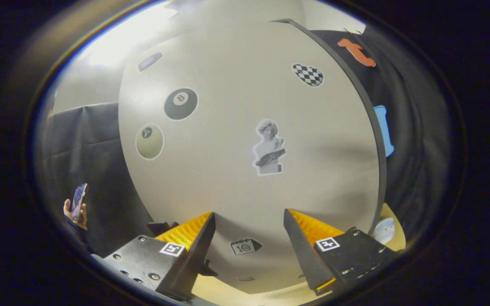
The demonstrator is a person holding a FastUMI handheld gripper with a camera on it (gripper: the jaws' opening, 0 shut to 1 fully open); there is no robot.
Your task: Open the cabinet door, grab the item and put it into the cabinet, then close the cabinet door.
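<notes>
The tool (249, 221) is open and holds nothing, close before the cabinet door (245, 127); the item (384, 230), perhaps a small pale toy, lies on the counter (228, 293) just right of the door; a finger may slip off the door's dark edge.

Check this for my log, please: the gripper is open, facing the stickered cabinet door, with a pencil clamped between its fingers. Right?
Not quite. In the gripper view the gripper is open and faces the stickered cabinet door, but nothing sits between its fingers; they are spread apart with only the door's surface ahead.
</notes>
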